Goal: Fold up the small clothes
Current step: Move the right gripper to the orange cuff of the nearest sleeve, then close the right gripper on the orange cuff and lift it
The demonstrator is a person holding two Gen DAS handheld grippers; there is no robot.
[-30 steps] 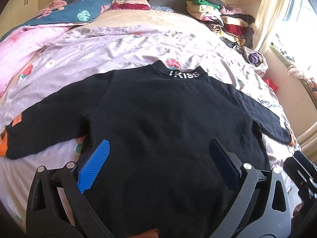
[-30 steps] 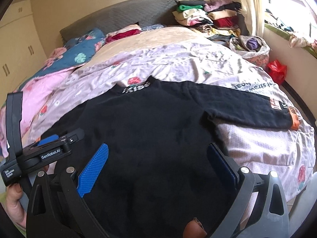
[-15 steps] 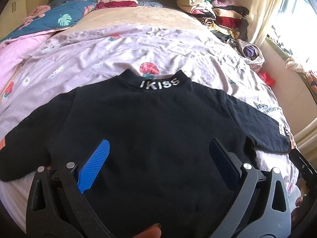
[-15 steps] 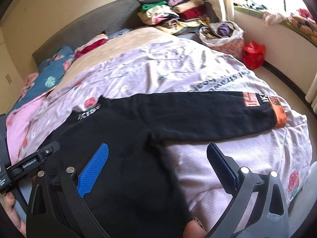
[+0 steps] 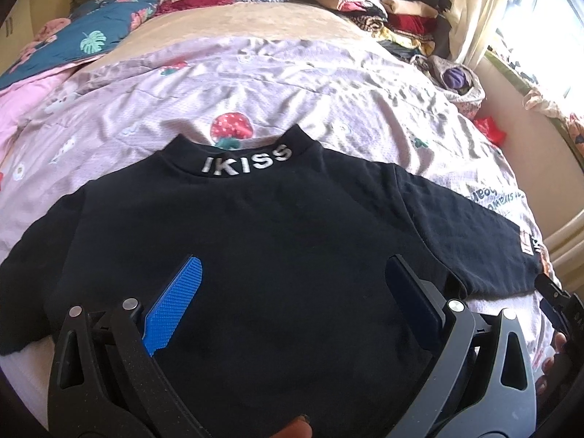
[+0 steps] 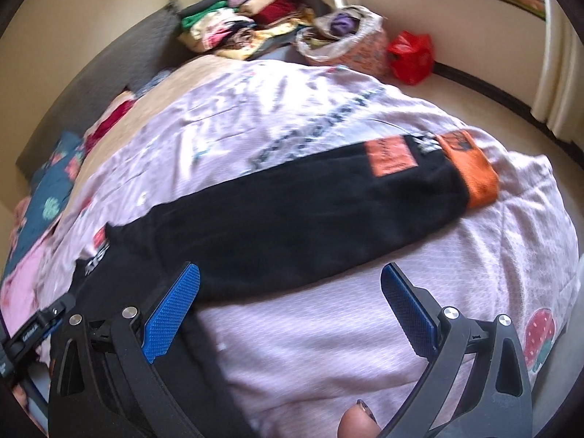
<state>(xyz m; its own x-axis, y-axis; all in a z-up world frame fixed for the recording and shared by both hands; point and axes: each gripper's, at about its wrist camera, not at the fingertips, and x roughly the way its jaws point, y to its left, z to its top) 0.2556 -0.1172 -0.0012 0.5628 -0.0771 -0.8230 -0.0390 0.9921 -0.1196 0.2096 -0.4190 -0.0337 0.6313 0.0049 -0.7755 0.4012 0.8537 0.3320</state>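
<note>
Sunlit bedroom all around me, and the bed (image 5: 328,84) fills nearly everything, covered by a wrinkled pale lilac sheet printed with strawberries (image 5: 232,127) and grey lettering. At the head end lie a teal leaf-patterned quilt (image 5: 91,36), a pink cover on the left side and a beige blanket (image 5: 255,18) across the middle. Folded clothes (image 5: 383,11) are piled high in the far right corner, next to a cream curtain (image 5: 471,7) and a bright window. Down on the floor beside the bed, a patterned bag (image 6: 346,43) and a red plastic bag (image 6: 410,54) sit against the wall.

Spread flat on the sheet is the black sweater (image 5: 255,255), collar away from me with IKISS in white letters, both sleeves out to the sides. My left claw (image 5: 292,303) hangs over the lower body of the sweater, blue pads wide apart, holding nothing. My right claw (image 6: 292,306) is over by the sweater's right sleeve (image 6: 292,226), which stretches out to an orange cuff (image 6: 471,171) with an orange patch just before it. That claw is wide apart too, empty; its left pad is over the sleeve's lower edge, its right pad over bare sheet. This view is a little blurred. A fingertip (image 6: 359,421) shows at the bottom edge
</note>
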